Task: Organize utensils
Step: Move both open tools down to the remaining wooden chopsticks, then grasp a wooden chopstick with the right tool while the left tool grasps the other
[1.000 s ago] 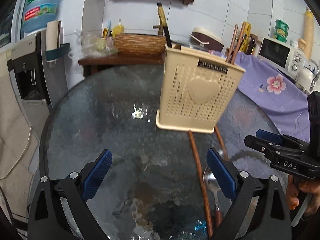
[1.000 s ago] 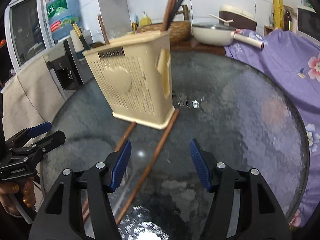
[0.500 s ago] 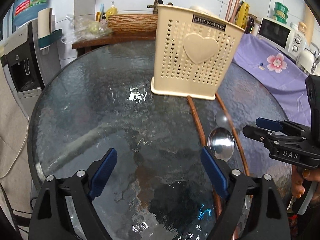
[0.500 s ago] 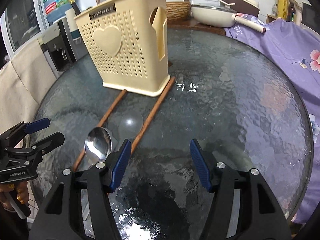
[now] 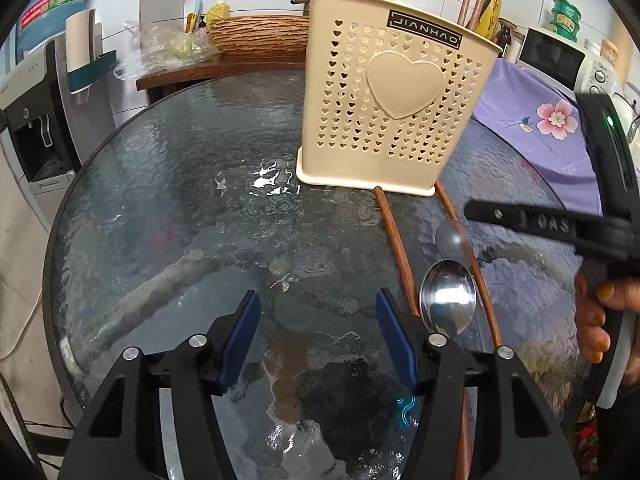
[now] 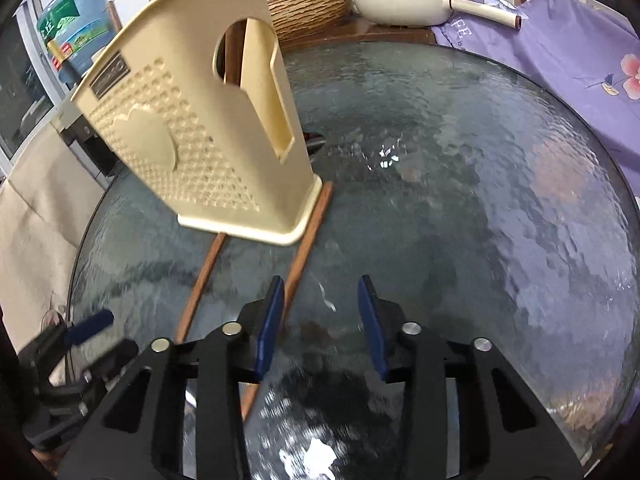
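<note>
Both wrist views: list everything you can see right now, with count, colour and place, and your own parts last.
Utensil holder: one, cream, perforated, upright on the table, sticks standing in it.
Chopsticks: two, brown wood, flat on the glass, running from the holder's base toward the cameras.
Spoon: one, shiny steel, between the chopsticks.
Table: one, round, dark textured glass.
Cloth: one, purple with flowers, beyond the table.
Pan: one, white, lidded, behind the table.
Basket: one, brown woven, on the wooden shelf.
Microwave: one, white, far right in the left view.
Water bottle: one, blue, on the dispenser.
Left tongs: blue pads, open, empty, just closing.
Right tongs: blue pads, open, empty, just closing.
</note>
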{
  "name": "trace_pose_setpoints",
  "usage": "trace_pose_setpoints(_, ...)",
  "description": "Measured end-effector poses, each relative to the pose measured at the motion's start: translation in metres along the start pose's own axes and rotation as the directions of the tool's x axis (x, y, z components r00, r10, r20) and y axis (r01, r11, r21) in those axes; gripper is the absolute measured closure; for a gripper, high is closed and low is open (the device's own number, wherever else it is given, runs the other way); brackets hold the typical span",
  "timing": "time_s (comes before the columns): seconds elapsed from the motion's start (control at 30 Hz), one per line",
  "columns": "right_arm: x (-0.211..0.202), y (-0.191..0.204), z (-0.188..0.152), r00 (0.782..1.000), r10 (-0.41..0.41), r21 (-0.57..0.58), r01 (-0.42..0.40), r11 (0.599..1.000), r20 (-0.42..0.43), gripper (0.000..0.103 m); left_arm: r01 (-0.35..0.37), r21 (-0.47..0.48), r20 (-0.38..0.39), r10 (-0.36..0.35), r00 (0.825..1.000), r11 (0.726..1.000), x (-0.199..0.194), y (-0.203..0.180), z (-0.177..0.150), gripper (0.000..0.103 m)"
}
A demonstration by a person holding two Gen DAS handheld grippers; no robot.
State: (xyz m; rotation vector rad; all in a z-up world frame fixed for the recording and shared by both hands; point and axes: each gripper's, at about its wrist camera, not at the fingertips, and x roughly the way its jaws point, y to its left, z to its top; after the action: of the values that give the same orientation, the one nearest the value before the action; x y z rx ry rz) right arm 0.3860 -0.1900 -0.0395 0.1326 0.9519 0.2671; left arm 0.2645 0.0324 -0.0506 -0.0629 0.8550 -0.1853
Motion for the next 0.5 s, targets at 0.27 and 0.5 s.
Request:
trace_pose_setpoints(0.27,0.019,0.009,0.01,0.998,-0.063,-0.004,0.063,0.998,-0.004,0.081,0.002,0.003,-0.002,-0.002,1.0,1.0,0.005,-0.004,0.006,0.049)
trace_pose_setpoints(0.5,0.021,0.016,0.005,0.995,-0.1,-0.046,0.1,0.994,-0.001,0.092,0.006,0.008,-0.002,-0.006,1.0,1.0,0.011,-0.006,0.02,0.049)
